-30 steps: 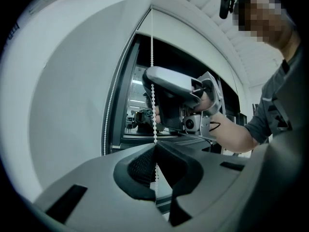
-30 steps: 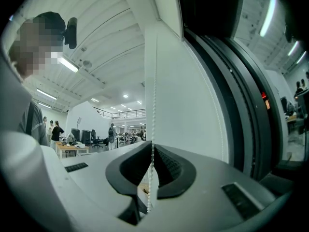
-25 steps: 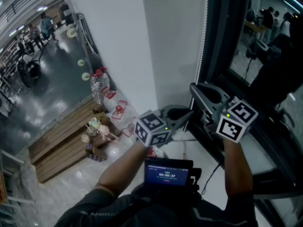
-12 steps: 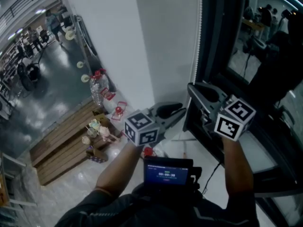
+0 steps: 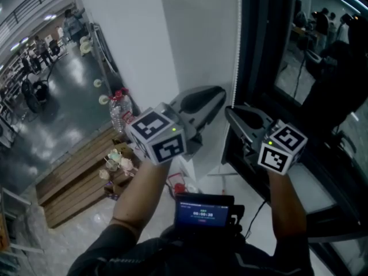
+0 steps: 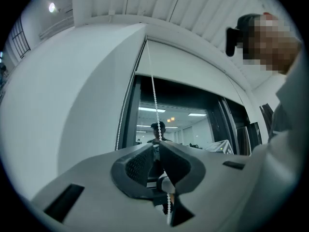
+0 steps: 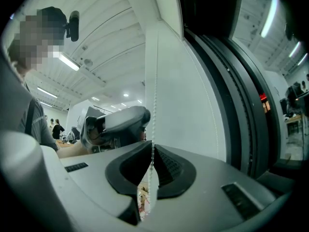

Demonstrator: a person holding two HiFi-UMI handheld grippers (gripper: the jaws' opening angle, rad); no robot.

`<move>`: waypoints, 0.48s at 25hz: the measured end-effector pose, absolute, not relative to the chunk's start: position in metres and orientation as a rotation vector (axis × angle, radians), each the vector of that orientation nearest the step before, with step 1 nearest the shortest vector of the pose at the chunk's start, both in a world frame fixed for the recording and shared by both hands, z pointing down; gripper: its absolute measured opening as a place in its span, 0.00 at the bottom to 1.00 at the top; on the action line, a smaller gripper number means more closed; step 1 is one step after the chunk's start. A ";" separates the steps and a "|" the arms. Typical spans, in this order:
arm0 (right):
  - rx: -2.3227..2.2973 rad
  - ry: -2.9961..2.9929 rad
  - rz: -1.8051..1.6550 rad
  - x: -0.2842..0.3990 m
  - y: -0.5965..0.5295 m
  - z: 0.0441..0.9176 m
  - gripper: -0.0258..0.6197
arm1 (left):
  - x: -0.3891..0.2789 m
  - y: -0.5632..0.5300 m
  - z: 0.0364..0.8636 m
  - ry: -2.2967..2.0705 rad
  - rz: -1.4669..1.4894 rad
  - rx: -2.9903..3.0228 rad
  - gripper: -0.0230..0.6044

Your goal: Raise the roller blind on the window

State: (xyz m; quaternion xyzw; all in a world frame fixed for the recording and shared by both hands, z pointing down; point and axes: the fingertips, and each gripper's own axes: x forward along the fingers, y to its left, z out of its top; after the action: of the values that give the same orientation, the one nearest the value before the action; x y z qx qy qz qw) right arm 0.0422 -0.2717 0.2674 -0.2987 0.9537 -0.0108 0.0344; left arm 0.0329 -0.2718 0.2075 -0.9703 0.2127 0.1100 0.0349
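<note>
Right tongs (image 7: 152, 148) pinching bead chain (image 7: 154, 95) at frame centre. Left tongs (image 6: 158, 146) higher up, just closing round chain, not yet gripping. Roller blind (image 6: 193, 64) across window (image 6: 193, 124) top. Likely hand-over-hand hauling. Next: left clamps, right lets go.

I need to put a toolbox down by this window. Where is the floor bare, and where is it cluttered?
Bare: the pale floor between the wooden planks and the person's left arm, and the glossy grey floor beyond the planks. Crowded: the foot of the wall, with the water bottle, cups and red bits; the bead chain hangs beside it.
</note>
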 end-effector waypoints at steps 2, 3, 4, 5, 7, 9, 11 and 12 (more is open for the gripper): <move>-0.916 2.933 -0.032 0.042 -0.271 0.268 0.07 | 0.044 -0.278 0.203 0.643 0.296 -2.982 0.11; -0.918 2.932 -0.034 0.043 -0.271 0.268 0.07 | 0.050 -0.280 0.203 0.635 0.275 -2.985 0.11; -0.922 2.928 -0.035 0.044 -0.272 0.268 0.07 | 0.055 -0.282 0.203 0.628 0.260 -2.989 0.11; -0.927 2.923 -0.037 0.046 -0.273 0.269 0.07 | 0.058 -0.283 0.203 0.624 0.251 -2.991 0.11; -0.931 2.914 -0.044 0.050 -0.273 0.269 0.07 | 0.059 -0.283 0.202 0.618 0.255 -2.995 0.11; -0.932 2.912 -0.045 0.052 -0.273 0.268 0.07 | 0.060 -0.281 0.200 0.596 0.281 -3.007 0.13; -0.932 2.910 -0.043 0.052 -0.272 0.267 0.07 | 0.061 -0.279 0.199 0.560 0.304 -3.027 0.13; -0.933 2.907 -0.045 0.053 -0.272 0.267 0.07 | 0.062 -0.278 0.198 0.538 0.316 -3.035 0.13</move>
State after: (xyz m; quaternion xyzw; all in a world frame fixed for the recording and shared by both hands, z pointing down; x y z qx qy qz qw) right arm 0.0526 -0.2721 0.2667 -0.3051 0.9512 -0.0146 0.0442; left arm 0.0623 -0.2784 0.1977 -0.9793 0.1734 0.1020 0.0215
